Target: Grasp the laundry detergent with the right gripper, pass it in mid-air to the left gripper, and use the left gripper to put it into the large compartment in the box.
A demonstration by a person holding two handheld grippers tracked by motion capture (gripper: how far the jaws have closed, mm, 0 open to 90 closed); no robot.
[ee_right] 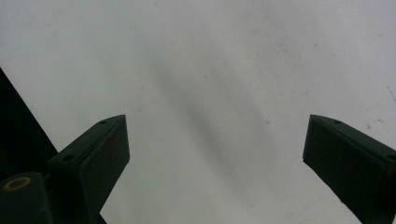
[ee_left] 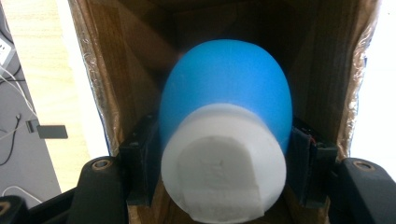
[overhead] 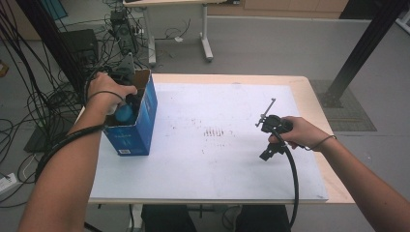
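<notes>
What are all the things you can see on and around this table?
box: one, blue outside and brown cardboard inside, open at the top, at the left side of the mat.
bulb: one, blue with a white end, inside the box, held between the left jaws.
mat: one, white with small dark marks, covering most of the table.
table: one, light wood, under the mat.
cables: many, black, on the floor left of the table.
second table: one, white legs, on the floor behind.
left gripper: one, black, in the box, shut on the bulb.
right gripper: one, black, jaws wide open above the mat.
</notes>
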